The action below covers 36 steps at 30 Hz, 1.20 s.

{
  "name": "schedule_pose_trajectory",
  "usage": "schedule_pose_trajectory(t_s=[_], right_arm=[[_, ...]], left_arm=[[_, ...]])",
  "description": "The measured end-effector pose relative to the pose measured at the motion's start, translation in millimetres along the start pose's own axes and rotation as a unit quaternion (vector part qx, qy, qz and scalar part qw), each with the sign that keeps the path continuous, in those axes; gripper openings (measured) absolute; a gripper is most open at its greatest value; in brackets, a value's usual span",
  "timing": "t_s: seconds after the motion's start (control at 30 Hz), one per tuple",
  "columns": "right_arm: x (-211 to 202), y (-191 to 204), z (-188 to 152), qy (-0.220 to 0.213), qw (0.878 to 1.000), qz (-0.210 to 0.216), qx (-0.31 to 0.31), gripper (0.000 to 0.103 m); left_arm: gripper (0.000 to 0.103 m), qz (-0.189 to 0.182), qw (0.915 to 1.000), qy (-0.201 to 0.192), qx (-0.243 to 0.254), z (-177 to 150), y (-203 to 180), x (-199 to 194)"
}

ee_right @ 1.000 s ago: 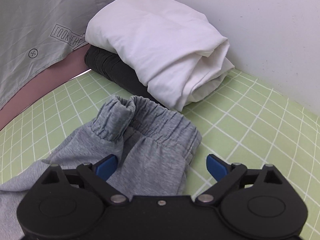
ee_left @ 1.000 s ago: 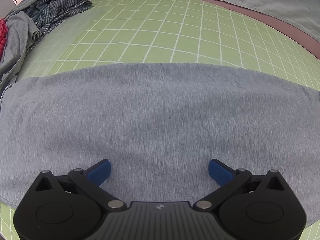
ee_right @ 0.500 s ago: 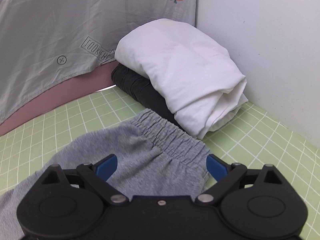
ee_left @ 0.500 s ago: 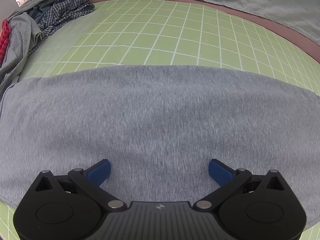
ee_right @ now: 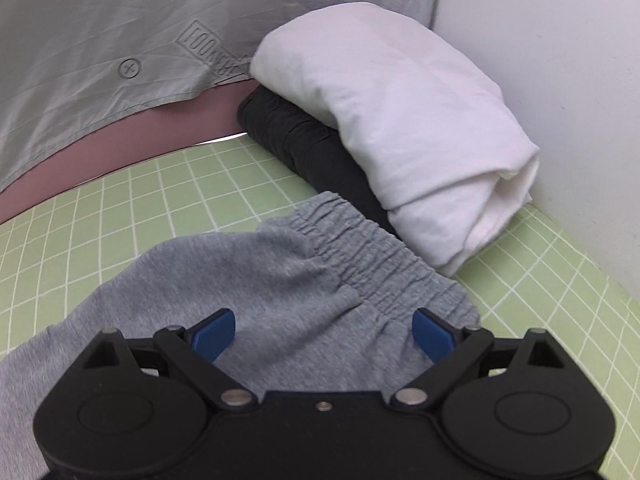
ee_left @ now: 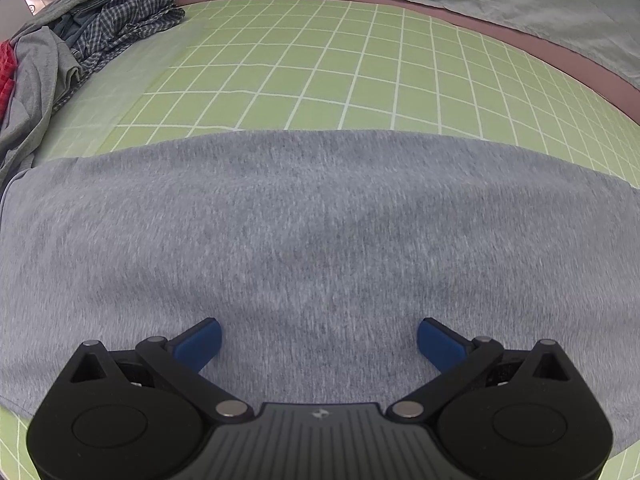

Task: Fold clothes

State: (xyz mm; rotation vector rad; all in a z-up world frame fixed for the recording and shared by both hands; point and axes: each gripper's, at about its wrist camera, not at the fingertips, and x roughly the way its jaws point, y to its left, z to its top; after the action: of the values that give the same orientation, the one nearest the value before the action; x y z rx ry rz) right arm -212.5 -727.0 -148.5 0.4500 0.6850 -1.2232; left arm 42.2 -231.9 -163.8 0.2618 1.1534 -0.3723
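Grey marl sweatpants (ee_left: 320, 240) are laid across the green gridded mat (ee_left: 340, 76), the smooth leg fabric filling the left wrist view from side to side. In the right wrist view the same garment (ee_right: 256, 280) ends in a gathered elastic waistband (ee_right: 372, 256), which lies just beside a folded stack. The left gripper (ee_left: 319, 338) is held low over the middle of the fabric, pointing across it, its blue fingers (ee_left: 200, 342) spread wide with nothing between them. The right gripper (ee_right: 323, 330) is held over the waistband end, tilted towards the stack, its fingers (ee_right: 212, 332) likewise spread wide and gripping nothing. Whether either gripper touches the cloth cannot be told. The stack is made up of a folded white garment (ee_right: 400, 120) resting on a folded black one (ee_right: 296, 140), against a white wall (ee_right: 560, 60). At the far left of the mat a heap of unfolded clothes (ee_left: 92, 52) is seen, with a checked shirt on it. A pale grey-green sheet (ee_right: 100, 40) hangs behind the mat.
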Motion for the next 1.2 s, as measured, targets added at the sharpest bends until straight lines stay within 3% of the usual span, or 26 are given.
schedule_pose_trajectory(t_s=[0.13,0.33,0.47,0.7,0.77,0.93,1.2], right_arm=[[-5.1,-37.0,-12.7,0.013,0.997,-0.028,0.070,0.096],[1.2,-65.9,-24.1,0.039,0.992,0.014,0.121,0.095],[4.7,-63.7,-21.2,0.038,0.992,0.026,0.119,0.079],[3.5,-57.9,-16.8,0.033,0.996,0.039,0.076,0.035],[-1.6,-59.1,-19.5,0.030,0.996,0.034,0.070,0.030],[-17.8,-87.4,-37.6,0.034,0.993,0.008,0.113,0.029],[-43.4,-131.8,-52.8,0.034,0.986,-0.039,0.156,0.029]], left_arm=[[0.103,0.000,1.0000,0.000,0.002,-1.1,-1.7,0.6],[0.103,-0.003,1.0000,0.003,0.008,2.8,-0.5,0.7],[0.103,-0.003,1.0000,0.000,0.007,2.8,-0.8,0.6],[0.103,0.000,0.9999,-0.012,0.000,-5.9,-3.1,-1.3],[0.103,0.000,0.9999,-0.012,0.000,-7.4,-3.6,-1.6],[0.103,-0.005,0.9999,-0.010,0.008,-10.2,-4.5,-2.5],[0.103,-0.072,0.9938,-0.002,0.085,-25.0,-17.4,-15.3]])
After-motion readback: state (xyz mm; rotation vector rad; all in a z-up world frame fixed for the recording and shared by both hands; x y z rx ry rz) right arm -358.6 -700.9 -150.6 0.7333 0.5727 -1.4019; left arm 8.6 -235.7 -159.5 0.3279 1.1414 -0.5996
